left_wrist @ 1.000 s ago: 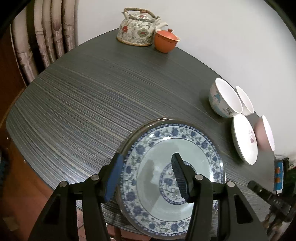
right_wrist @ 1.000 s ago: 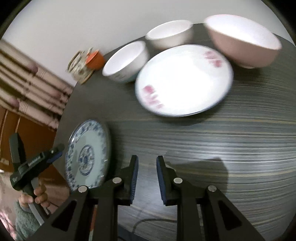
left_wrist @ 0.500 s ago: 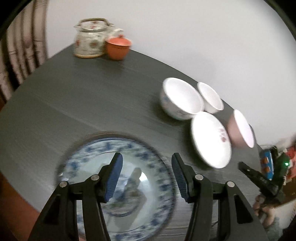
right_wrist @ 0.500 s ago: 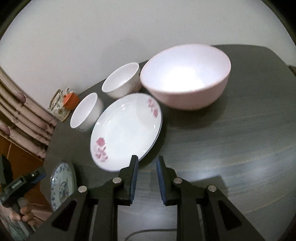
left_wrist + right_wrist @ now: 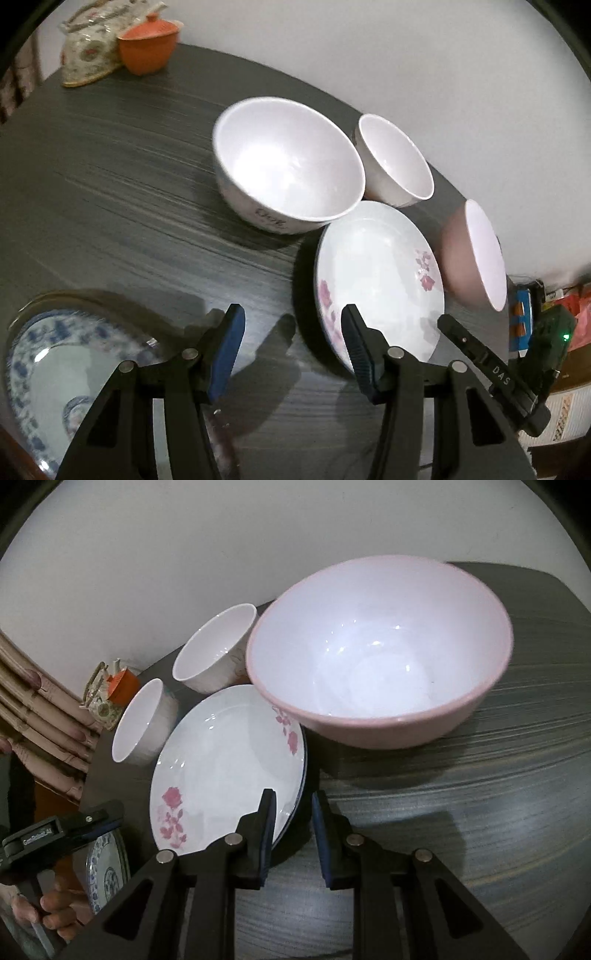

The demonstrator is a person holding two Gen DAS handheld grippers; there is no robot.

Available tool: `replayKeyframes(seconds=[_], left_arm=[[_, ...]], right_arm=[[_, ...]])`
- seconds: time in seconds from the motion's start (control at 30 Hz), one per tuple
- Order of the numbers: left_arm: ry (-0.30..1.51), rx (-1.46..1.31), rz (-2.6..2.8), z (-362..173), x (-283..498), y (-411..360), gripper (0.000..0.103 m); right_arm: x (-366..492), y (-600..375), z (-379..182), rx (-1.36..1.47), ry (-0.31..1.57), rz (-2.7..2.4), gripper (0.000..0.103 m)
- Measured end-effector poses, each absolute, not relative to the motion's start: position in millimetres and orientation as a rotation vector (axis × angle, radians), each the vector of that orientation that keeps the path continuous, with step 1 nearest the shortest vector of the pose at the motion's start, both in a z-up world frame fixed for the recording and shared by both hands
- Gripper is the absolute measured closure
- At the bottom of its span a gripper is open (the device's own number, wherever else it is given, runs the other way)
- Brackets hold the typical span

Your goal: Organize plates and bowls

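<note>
Dark grey striped laminate forms the table (image 5: 498, 830), which carries all the tableware. The pink-flowered plate (image 5: 229, 768) lies near the table's front edge; the pink bowl (image 5: 380, 653) stands just beside it, its rim overhanging the plate's edge. Two white bowls (image 5: 288, 162) (image 5: 395, 158) stand side by side behind the plate, close to the wall. The blue-patterned plate (image 5: 44, 369) lies well apart at the table's left edge. The left hand-held gripper (image 5: 291, 350) hangs over bare table between the two plates, jaws apart and empty. The right hand-held gripper (image 5: 291, 834) has its jaws narrowly apart with nothing clamped; the flowered plate's rim lies under its left finger. A teapot (image 5: 88, 55) and an orange lidded cup (image 5: 149, 46) stand at the far corner.
</note>
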State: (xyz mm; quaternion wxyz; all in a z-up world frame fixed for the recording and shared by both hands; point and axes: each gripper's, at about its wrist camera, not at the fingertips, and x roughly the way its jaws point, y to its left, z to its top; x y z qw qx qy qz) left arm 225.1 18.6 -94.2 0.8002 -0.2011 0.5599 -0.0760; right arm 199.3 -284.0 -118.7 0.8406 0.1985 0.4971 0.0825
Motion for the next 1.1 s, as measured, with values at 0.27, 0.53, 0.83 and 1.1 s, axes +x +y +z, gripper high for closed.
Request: replayKeyframes(seconds=[0.27, 0.53, 0.83, 1.1], left_arm=[[1.248, -0.429, -0.169, -111, 252, 2, 0.056], [1.276, -0.414, -0.185, -122, 258, -8, 0.076], [1.296, -0.396, -0.197, -121, 248, -10, 0.092], [1.33, -0.32, -0.232, -117, 202, -16, 0.091]], right_arm=[[216, -283, -133, 0.431, 1.075, 0.188, 0.081], [223, -282, -138, 0.444, 1.082, 0.21, 0.085], [213, -280, -137, 0.432, 1.1, 0.203, 0.092], [171, -283, -137, 0.443, 1.138, 0.192, 0.092]])
